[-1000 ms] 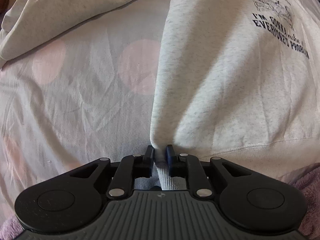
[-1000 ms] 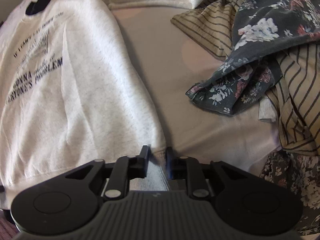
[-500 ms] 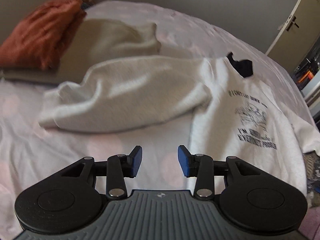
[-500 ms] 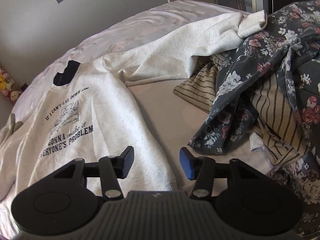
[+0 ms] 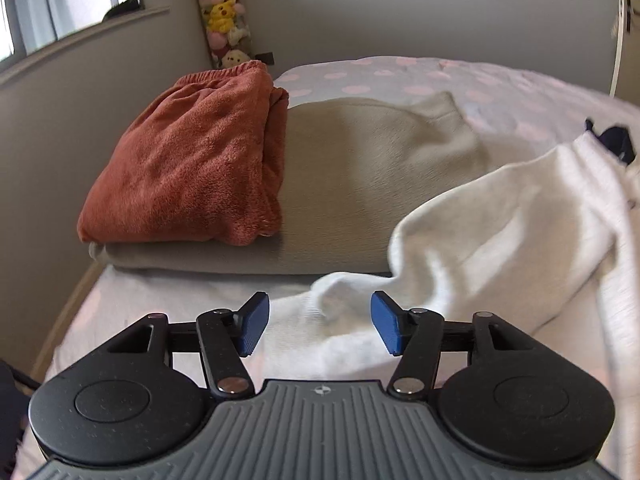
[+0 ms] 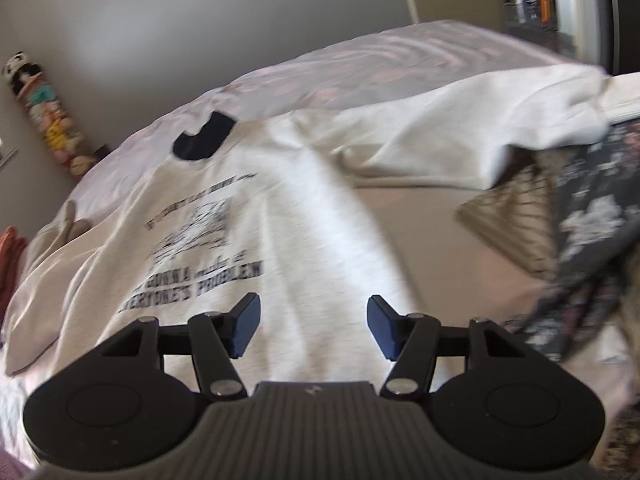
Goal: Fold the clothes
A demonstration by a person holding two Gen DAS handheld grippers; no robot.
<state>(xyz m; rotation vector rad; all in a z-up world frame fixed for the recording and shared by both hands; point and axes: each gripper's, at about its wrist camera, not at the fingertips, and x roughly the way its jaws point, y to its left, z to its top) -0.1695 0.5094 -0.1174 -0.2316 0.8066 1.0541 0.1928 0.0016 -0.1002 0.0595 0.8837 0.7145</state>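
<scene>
Both grippers have let go of the sweatshirt hem they pinched a second ago and have lifted away from it, their jaws spread wider than half a second back. The left gripper (image 5: pixel 318 326) now stands wide open with nothing between its blue pads (image 5: pixel 253 326), hovering over the cuff end of the sweatshirt's sleeve (image 5: pixel 488 248), which lies crumpled on the bed. The right gripper (image 6: pixel 312 330) is equally wide and empty, poised above the lower front of the white sweatshirt (image 6: pixel 288 264).

The sweatshirt lies face up and spread across the bed, its printed lettering (image 6: pixel 200 280) just ahead of the right gripper's left finger and its dark neck opening (image 6: pixel 204 136) farther up. Its other sleeve (image 6: pixel 460 136) stretches off to the right of the body, and the far end drapes onto a heap of clothes beside the sweatshirt: a dark floral garment (image 6: pixel 592 240) and a striped one (image 6: pixel 516 220).

On the opposite side of the sweatshirt, past the crumpled sleeve, a folded beige garment (image 5: pixel 360 184) rests on the bed, and a folded rust-coloured fleece (image 5: pixel 192 164) sits on top of it. Behind these, a column of soft toys (image 5: pixel 224 8) hangs in the wall corner. The pink-spotted bedsheet (image 5: pixel 420 76) stretches beyond the sweatshirt's neck.
</scene>
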